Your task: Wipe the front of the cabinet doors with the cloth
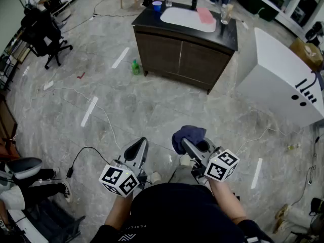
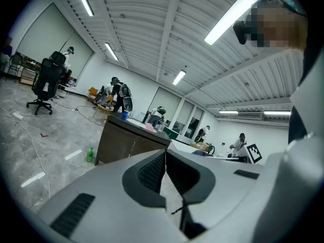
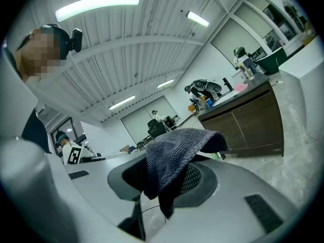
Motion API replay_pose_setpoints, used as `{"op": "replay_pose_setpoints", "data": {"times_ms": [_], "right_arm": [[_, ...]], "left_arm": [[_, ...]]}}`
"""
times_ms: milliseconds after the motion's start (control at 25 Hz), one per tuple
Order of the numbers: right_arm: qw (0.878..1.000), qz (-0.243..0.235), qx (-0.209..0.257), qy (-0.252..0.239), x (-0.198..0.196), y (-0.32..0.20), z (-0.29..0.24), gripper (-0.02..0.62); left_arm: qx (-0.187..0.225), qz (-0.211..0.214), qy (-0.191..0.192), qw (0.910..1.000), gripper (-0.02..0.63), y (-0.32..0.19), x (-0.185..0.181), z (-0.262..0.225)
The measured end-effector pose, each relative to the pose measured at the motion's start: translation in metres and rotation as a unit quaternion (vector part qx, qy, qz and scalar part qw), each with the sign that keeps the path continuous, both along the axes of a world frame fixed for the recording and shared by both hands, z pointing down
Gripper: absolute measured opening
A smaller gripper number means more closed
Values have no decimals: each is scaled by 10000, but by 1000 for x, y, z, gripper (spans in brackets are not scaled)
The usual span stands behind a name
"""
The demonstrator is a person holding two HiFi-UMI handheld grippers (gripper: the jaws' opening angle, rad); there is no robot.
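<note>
The person stands well apart from the cabinet (image 1: 179, 57), so the wiping has not started yet. The right gripper (image 1: 190, 145) pinches a dark blue cloth (image 1: 188, 134) in its jaws. The cloth is bunched up. It flops over the jaw tips and hangs down in a soft lump, with its long side running up and down. The left gripper (image 1: 140, 150) has its jaws pressed together, and there is nothing in them. The cabinet is dark brown with a black top. It has two doors, and the doors face the person. Its long side runs across the room from left to right, a little slanted in the head view. A green bottle (image 1: 135, 67) stands on the floor just beside its left corner, and a big white box (image 1: 283, 80) sits near its right end. I think the next job is to walk up close to the doors. To do this well, the person should keep a tight squeeze on the cloth so it does not slip out. They should bring a flat, floppy part of the cloth against the door, not the hard jaw tips, because those could scratch the wood. It helps to watch out for the bottle and the thin cables (image 1: 101, 110) on the floor.
</note>
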State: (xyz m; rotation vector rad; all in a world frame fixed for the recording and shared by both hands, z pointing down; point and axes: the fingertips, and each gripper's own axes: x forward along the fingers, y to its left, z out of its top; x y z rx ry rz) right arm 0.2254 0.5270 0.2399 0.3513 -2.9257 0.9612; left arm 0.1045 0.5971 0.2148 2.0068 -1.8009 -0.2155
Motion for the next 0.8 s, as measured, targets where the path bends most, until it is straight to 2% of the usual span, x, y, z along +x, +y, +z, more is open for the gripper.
{"op": "replay_pose_setpoints", "data": {"times_ms": [440,800], "right_arm": [[9998,-78,-165,-21,5,-30,8,124],[9987,-277,-417,-47,25,-84,18,124]], "left_arm": [[-125,-72,9,9999,11,-28,6,7],[-184,-297,60,9994,9,-82,19,13]]}}
